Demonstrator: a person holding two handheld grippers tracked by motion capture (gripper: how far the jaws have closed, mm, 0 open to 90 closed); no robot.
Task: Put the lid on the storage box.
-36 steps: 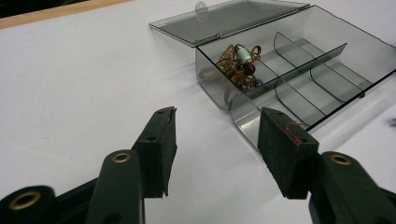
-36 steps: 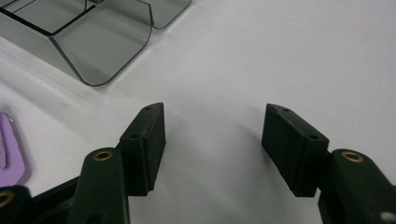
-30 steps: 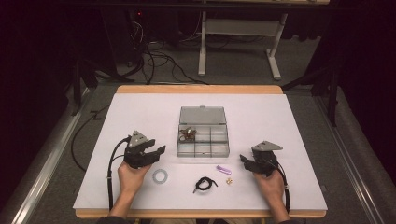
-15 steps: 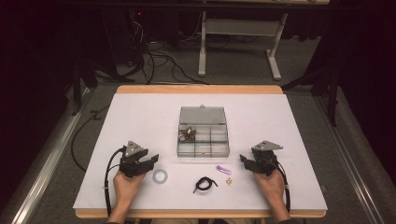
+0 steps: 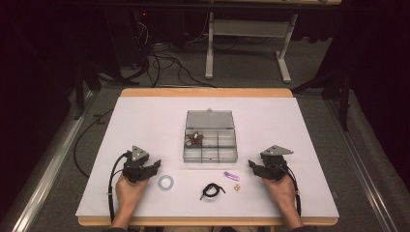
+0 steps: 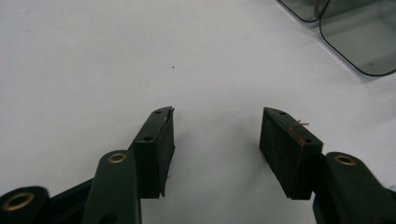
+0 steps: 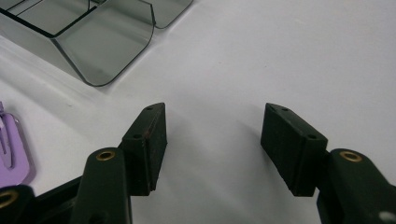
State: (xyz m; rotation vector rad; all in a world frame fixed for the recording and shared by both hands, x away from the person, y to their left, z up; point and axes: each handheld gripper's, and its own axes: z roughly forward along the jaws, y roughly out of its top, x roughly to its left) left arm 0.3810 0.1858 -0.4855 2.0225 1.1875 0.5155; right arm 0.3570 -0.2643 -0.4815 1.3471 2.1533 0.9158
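Observation:
My left gripper (image 5: pixel 156 165) rests low over the white table sheet (image 5: pixel 145 121) at the near left. Its jaws are open, have just spread a little wider, and nothing is between them (image 6: pixel 217 135). My right gripper (image 5: pixel 251 164) sits at the near right, open and empty (image 7: pixel 215 135), pointing toward the table's middle. Between the two lie a white ring (image 5: pixel 166 181), a black looped tie (image 5: pixel 212 190), a purple clip (image 5: pixel 231 175) (image 7: pixel 14 149) and a small gold piece (image 5: pixel 237 187). A clear compartment box (image 5: pixel 227 150) stands open behind them, with a brown item (image 5: pixel 195 139) in one compartment.
The box's lid (image 5: pixel 210 118) lies flat behind its compartments. Corners of the box show at the upper right of the left gripper view (image 6: pixel 359 37) and the upper left of the right gripper view (image 7: pixel 102 42). Cables and a desk frame (image 5: pixel 246 29) lie on the floor beyond the table.
My left gripper has sunk toward the table and come a little nearer the front edge. The right gripper and the loose items have stayed put.

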